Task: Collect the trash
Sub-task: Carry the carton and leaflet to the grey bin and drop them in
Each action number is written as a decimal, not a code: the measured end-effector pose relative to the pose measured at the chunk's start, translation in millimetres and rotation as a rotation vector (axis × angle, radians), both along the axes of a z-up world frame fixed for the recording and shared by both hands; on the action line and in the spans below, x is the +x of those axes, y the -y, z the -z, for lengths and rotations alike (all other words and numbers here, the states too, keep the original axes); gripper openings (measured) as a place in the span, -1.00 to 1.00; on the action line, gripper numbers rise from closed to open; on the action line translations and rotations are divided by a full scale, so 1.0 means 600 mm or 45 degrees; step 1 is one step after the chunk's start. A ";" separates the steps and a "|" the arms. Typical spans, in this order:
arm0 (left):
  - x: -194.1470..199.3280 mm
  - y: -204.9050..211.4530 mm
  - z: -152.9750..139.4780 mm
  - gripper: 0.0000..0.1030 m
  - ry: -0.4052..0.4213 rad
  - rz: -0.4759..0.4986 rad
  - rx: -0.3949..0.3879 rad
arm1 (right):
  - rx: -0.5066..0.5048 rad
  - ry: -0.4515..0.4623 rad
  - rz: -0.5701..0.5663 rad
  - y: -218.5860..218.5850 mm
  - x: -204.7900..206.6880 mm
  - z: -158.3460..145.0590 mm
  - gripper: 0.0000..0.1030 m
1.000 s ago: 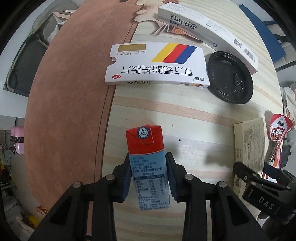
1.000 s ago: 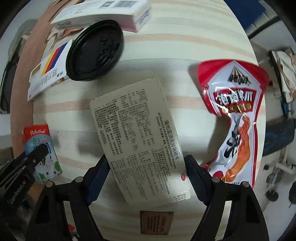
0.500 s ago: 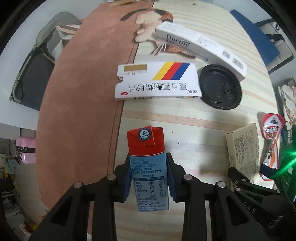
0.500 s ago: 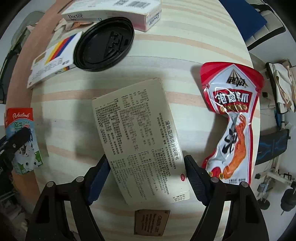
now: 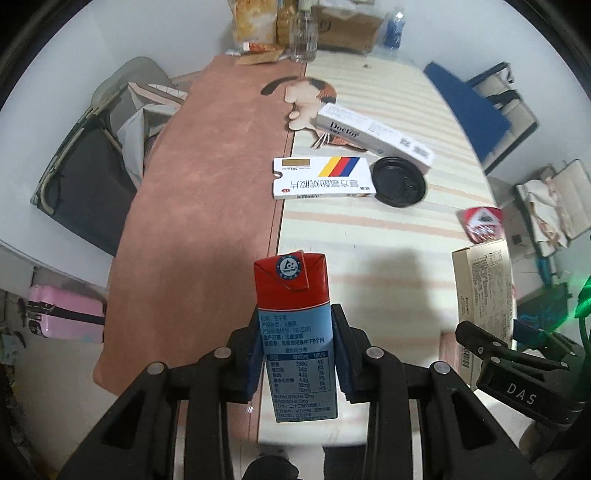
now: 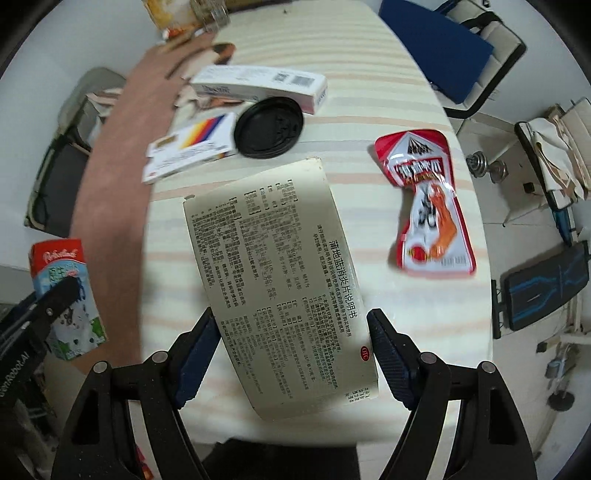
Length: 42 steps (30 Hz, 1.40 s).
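Note:
My left gripper point(image 5: 295, 350) is shut on a red and blue milk carton point(image 5: 293, 325) and holds it up off the table; the carton also shows in the right wrist view point(image 6: 64, 295). My right gripper point(image 6: 290, 350) is shut on a flat beige medicine box point(image 6: 277, 280), lifted above the table; the box also shows at the right of the left wrist view point(image 5: 484, 295). On the table lie a red snack wrapper point(image 6: 424, 199), a black cup lid point(image 6: 269, 127), a white box with coloured stripes point(image 6: 192, 147) and a long white Doctor box point(image 6: 258, 85).
The table has a brown mat point(image 5: 207, 192) on its left half and a striped cloth point(image 5: 369, 236) on the right. Jars and packets point(image 5: 295, 29) stand at the far end. A blue chair point(image 6: 436, 44) stands at the right, a pink case point(image 5: 62, 317) on the floor at the left.
Both grippers have risen and pulled back from the table with the carton and the beige box in them. More of the room shows around the table.

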<state>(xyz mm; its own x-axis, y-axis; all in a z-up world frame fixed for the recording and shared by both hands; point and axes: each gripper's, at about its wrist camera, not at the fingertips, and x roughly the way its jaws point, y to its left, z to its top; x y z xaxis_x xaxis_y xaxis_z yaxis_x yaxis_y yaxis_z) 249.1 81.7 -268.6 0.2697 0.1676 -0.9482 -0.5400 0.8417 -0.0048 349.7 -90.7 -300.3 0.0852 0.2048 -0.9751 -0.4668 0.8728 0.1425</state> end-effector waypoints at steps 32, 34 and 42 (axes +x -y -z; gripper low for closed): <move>-0.333 0.029 0.615 -0.30 -0.359 0.006 -0.535 | 0.055 -0.505 0.372 0.158 -0.424 0.575 0.58; -0.340 0.023 0.667 0.10 -0.363 -0.004 -0.510 | 0.085 -0.536 0.358 0.152 -0.420 0.647 0.59; -0.355 0.005 0.760 1.00 -0.385 -0.028 -0.347 | 0.063 -0.523 0.341 0.133 -0.420 0.793 1.00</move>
<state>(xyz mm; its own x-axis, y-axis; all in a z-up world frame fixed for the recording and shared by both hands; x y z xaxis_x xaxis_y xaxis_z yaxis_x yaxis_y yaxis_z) 36.1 78.9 -724.6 -0.0291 -0.0982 -0.9947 -0.5688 0.8200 -0.0643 98.0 -170.2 -776.2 -0.2482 0.2753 -0.9288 -0.1231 0.9420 0.3121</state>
